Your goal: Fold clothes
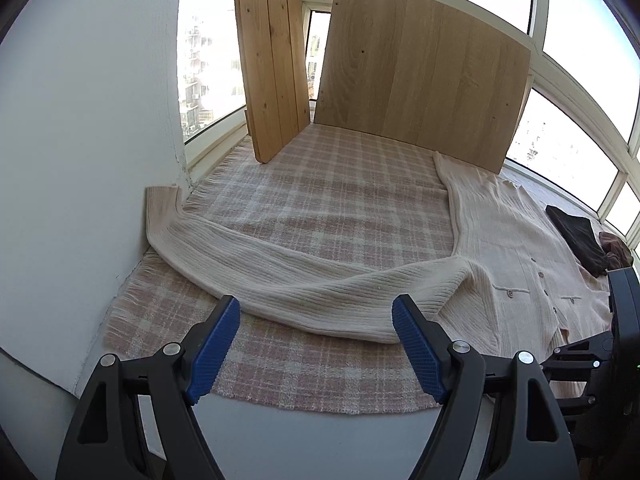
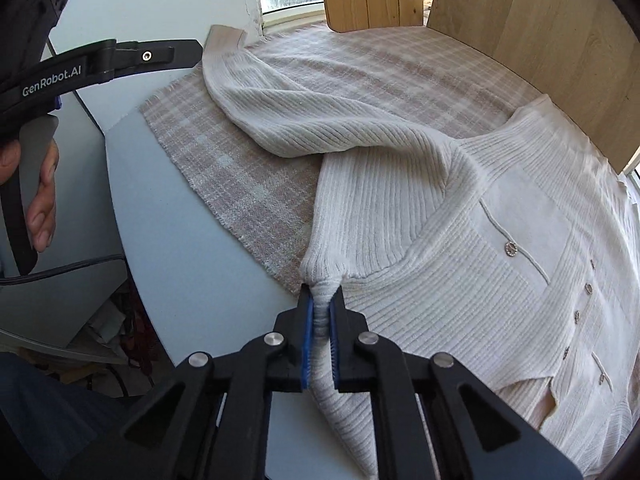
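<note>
Black left gripper marked "GenRobot.AI"

"GenRobot.AI" stands in white on the left gripper black body.

Cream ribbed cardigan on pink-and-white plaid blanket.

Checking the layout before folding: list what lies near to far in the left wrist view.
Open left tongs → cardigan sleeve → bare plaid blanket → upright wooden boards → window.
</note>
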The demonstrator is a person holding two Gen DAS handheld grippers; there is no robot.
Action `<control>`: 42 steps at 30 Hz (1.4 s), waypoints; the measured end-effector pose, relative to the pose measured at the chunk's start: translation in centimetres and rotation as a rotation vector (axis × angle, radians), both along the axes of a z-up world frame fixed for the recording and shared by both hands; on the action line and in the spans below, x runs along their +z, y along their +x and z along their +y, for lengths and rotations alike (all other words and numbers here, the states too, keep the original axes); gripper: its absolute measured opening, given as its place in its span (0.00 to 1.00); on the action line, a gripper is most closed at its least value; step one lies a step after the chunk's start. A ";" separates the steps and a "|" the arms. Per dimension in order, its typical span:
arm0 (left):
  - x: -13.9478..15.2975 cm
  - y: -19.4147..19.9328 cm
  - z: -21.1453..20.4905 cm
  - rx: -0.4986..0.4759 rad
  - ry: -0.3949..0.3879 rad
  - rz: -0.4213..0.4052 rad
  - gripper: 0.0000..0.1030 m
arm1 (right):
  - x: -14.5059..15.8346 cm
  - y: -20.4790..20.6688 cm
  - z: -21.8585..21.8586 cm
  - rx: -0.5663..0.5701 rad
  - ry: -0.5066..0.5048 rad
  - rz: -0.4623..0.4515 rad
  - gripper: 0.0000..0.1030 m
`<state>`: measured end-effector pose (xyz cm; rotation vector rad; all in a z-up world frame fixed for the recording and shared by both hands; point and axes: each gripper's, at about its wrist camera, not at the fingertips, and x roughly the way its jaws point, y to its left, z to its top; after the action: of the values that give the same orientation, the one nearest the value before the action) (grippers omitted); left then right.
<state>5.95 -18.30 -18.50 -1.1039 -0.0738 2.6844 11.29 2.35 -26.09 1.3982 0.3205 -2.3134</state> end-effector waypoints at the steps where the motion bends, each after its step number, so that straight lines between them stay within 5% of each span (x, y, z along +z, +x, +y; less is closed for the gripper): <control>1: 0.1 0.2 -0.1 0.011 -0.001 0.003 0.75 | 0.4 0.2 -0.3 0.026 -0.001 0.017 0.07; 11: 1.6 2.6 0.4 0.087 -0.049 0.025 0.75 | 4.0 6.4 0.2 0.262 -0.007 0.055 0.07; 18: 1.0 3.2 2.9 0.079 -0.066 -0.018 0.75 | -0.4 7.5 1.3 0.297 0.062 -0.065 0.07; 26: 1.6 3.3 9.6 -0.067 -0.031 -0.027 0.75 | 2.1 8.6 7.5 0.047 0.012 -0.002 0.35; 35: 0.4 6.7 19.0 -0.339 -0.032 -0.098 0.75 | 0.4 14.4 23.9 -0.506 -0.093 -0.096 0.35; 39: -0.7 8.2 21.3 -0.414 -0.047 -0.124 0.75 | -0.6 15.5 27.2 -0.655 -0.242 -0.118 0.35; 42: -1.5 9.3 22.9 -0.465 -0.060 -0.142 0.75 | -0.5 15.3 27.6 -0.691 -0.224 -0.091 0.35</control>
<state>15.28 4.59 -19.99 -1.1604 0.2139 2.2079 26.63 29.95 -26.56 1.6680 -0.5186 -2.6737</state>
